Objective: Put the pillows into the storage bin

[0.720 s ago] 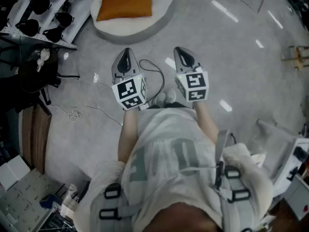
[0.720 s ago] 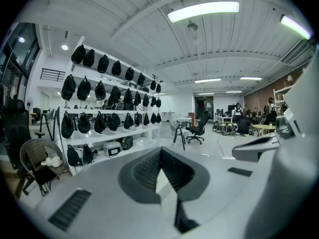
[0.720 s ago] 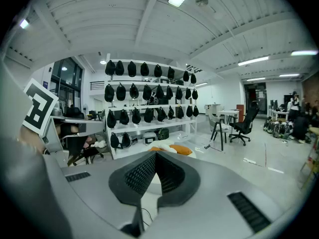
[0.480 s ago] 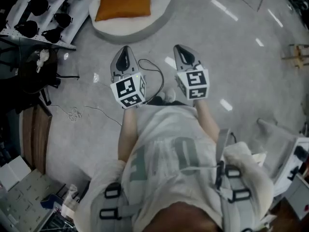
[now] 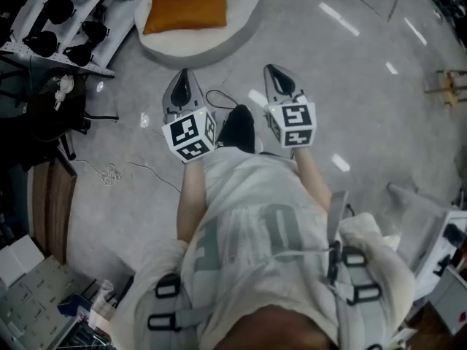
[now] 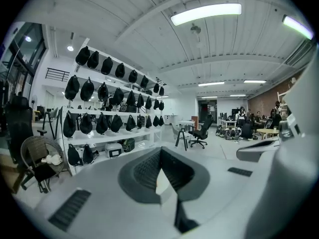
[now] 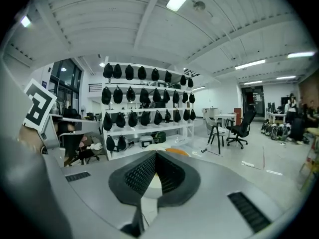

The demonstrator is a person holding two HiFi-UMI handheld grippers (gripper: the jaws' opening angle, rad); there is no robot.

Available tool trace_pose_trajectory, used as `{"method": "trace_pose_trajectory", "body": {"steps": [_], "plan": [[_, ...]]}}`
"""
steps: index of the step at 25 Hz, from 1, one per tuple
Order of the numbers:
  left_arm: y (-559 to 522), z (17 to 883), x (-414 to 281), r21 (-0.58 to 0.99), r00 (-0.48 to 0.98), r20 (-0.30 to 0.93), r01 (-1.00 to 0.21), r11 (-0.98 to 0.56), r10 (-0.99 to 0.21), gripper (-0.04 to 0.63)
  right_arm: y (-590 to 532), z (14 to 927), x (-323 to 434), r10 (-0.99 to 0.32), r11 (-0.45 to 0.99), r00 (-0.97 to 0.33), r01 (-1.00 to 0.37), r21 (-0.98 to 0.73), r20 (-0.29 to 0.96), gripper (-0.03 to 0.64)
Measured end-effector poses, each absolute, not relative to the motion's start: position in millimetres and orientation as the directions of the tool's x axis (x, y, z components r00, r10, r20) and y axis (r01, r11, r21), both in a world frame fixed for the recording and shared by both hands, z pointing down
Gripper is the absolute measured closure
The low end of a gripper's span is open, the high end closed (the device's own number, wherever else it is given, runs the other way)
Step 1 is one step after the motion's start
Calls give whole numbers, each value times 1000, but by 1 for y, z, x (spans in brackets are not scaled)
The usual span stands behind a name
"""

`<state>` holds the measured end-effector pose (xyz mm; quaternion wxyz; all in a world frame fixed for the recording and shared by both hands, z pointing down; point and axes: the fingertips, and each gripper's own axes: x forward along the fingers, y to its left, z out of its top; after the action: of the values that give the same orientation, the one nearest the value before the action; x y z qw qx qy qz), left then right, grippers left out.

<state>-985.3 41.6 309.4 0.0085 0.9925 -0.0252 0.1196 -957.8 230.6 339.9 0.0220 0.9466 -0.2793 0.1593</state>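
the orange pillow [image 5: 186,9] lies in the frame's upper left on a round white pad [image 5: 237,35], long axis running left-right. it sits ahead of the left hand-held gripper [image 5: 182,82] (the nearer one); the right hand-held gripper [image 5: 279,79] is farther. both are closed, empty.
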Motion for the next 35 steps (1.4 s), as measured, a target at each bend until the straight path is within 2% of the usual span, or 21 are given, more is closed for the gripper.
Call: {"method": "trace_pose_trajectory", "body": {"steps": [7, 16, 22, 28, 35], "plan": [[26, 303, -956, 9, 975, 209, -76, -997, -73, 588, 233, 334, -934, -506, -847, 811, -531, 6, 292, 609], [-4, 312, -876, 55, 980, 188, -84, -995, -72, 588, 224, 334, -853, -476, -865, 836, -502, 30, 273, 608], [-43, 327, -793, 84, 974, 210, -106, -991, -87, 588, 193, 346, -773, -476, -863, 826, -505, 22, 303, 607], [-102, 330, -678, 86, 969, 232, -104, -991, -82, 588, 127, 350, -662, -490, -851, 800, -526, 10, 347, 607], [-158, 324, -563, 86, 971, 233, -73, -994, -51, 588, 68, 336, -546, -461, -869, 809, -494, -3, 365, 607]]}}
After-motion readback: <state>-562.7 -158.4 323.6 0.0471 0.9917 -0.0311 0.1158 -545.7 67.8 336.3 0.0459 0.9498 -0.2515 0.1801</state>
